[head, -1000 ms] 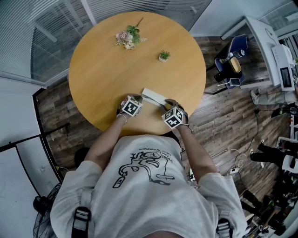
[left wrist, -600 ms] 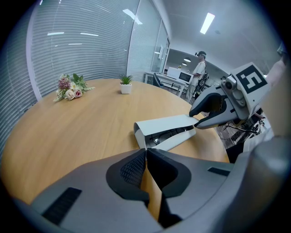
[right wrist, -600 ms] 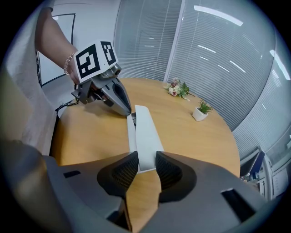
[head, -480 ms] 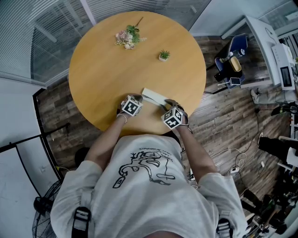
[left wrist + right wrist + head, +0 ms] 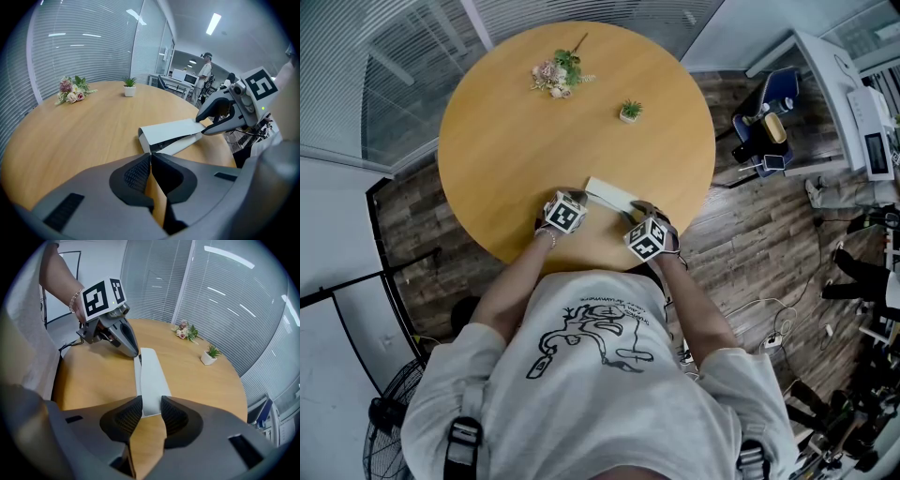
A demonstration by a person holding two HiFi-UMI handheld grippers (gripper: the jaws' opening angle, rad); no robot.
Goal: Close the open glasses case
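Jaws of the left gripper [image 5: 150, 157] are pressed together with nothing between them. Their tip rests against the left end of the white glasses case [image 5: 169, 132], seemingly to stop it from sliding. The case lies on the round wooden table [image 5: 534, 131], with its lid lifted a little above the base. At the case's right end, the right gripper [image 5: 151, 405] has its jaws narrowly apart and clamps that end, likely to squeeze the lid down.

A round wooden table [image 5: 534, 150] stands on a dark plank floor [image 5: 750, 253]. Glass walls with blinds [image 5: 384, 66] curve behind it. Flowers [image 5: 558, 75] and a small potted plant [image 5: 630, 113] sit on the table. To the right are a blue chair [image 5: 780, 94] and a white desk [image 5: 834, 84], and a fan [image 5: 386, 414] stands at lower left. Strip lights [image 5: 213, 23] glow overhead.
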